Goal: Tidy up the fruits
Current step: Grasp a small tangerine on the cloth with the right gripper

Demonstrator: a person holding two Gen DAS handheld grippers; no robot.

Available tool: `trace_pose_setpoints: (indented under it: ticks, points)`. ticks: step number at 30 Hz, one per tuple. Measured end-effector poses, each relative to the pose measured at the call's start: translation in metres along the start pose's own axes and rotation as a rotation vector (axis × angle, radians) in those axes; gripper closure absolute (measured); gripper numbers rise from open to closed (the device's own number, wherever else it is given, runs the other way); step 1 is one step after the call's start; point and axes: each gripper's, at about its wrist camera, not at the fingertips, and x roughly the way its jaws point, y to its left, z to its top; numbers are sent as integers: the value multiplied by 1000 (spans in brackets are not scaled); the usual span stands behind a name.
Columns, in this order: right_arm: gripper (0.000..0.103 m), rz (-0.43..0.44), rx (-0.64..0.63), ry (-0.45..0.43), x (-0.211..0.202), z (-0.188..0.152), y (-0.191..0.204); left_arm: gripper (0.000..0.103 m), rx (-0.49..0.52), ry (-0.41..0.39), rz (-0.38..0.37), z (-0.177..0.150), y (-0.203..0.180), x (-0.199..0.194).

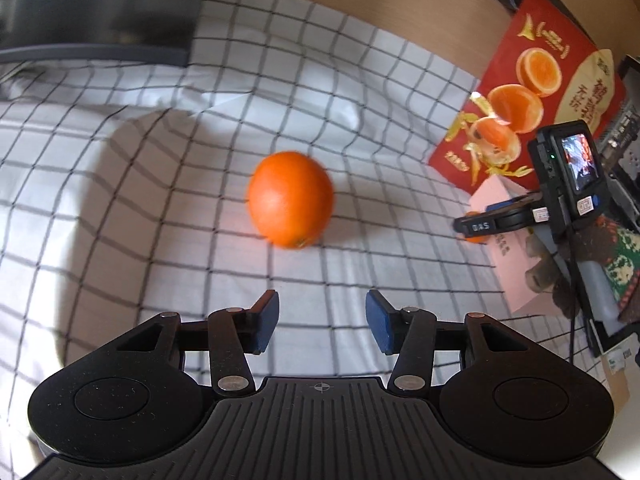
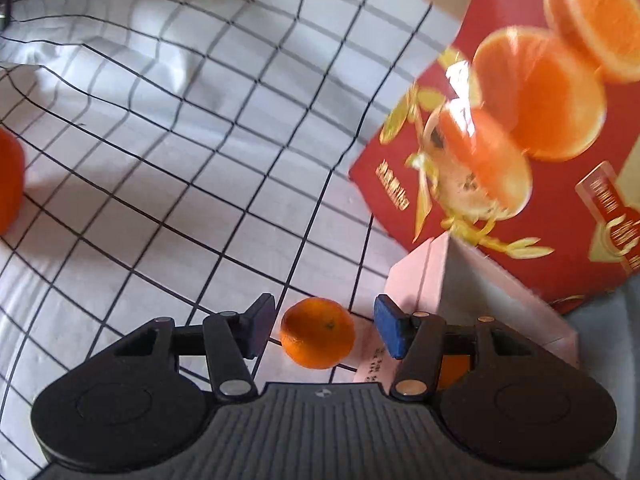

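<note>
Right hand-held gripper open around small orange: close gently, centred. Left hand-held gripper open, short of big orange.

Big orange: round, bright orange, smooth skin. It lies alone on the white cloth with black squares. Its small stem spot points down toward the front.
Big orange, right view: only a slice of it shows at the left edge, on the same cloth.
Small orange: round, smaller, with a dark stem dot near the top. It sits on the cloth, just beside the pink box.
</note>
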Motion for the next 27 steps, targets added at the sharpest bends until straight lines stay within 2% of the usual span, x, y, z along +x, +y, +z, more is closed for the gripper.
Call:
trace_pose_setpoints:
  ticks: [1,4,7,10,14,21,27]
  points:
    - [48,-3,-4,8,4,-1,0,50,-10,3,7,-2,4,-1]
    - [61,13,-7,15,6,-4,0,50,-38,8,23,-5,13,-2]
    - [61,19,0,-2,1,-7,0,50,-40,13,28,-7,14,-1]
    - [62,64,37,-28,-14,-12,-1,50,-31,19,25,-9,11,2]
    - [62,176,56,-72,-45,-27,13,50,-32,26,25,-11,6,8]
    - [62,373,21,-105,-88,-68,62,51,-53,8,40,-6,7,11]
    - [61,403,13,-93,-90,-92,88,51,-80,2,65,-8,15,9]
